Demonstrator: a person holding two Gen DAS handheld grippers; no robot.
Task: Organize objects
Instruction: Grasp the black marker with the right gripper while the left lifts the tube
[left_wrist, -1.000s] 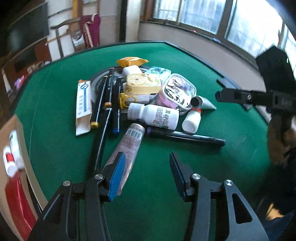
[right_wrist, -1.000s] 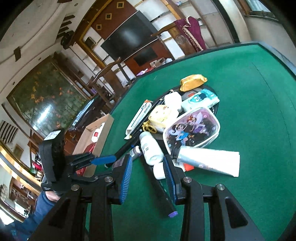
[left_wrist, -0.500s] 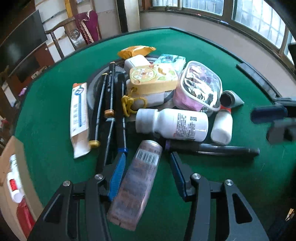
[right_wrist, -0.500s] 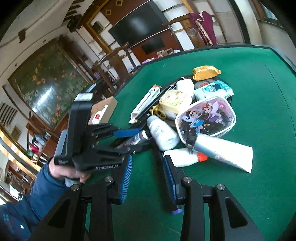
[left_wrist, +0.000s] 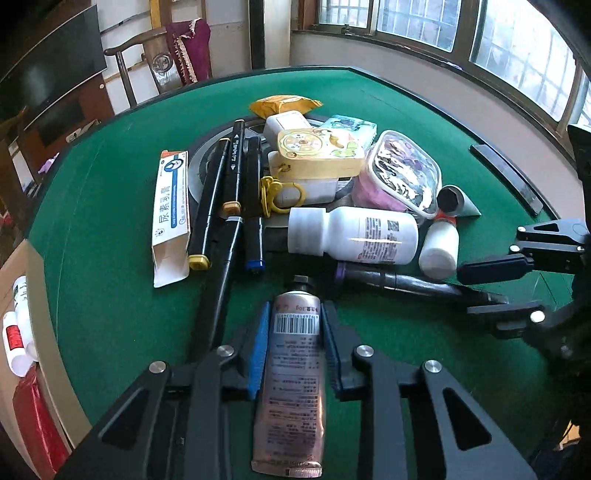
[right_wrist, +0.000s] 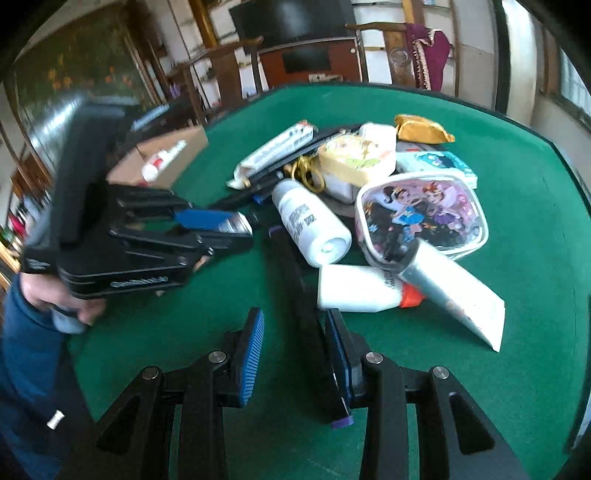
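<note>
Left hand-held gripper (left_wrist: 295, 347) jaws closing, pads now against the sides of the pink tube (left_wrist: 291, 373), which lay between wider jaws half a second ago; pick looks underway, tube still flat on green desk (left_wrist: 110, 295). Right hand-held gripper (right_wrist: 295, 354) has dropped in over the purple-capped black marker (right_wrist: 306, 314), narrow-set, marker lying beside its right pad, grip not confirmed. Beyond both: white bottle (left_wrist: 354, 236), cartoon pouch (right_wrist: 421, 218), clutter pile mid-desk
</note>
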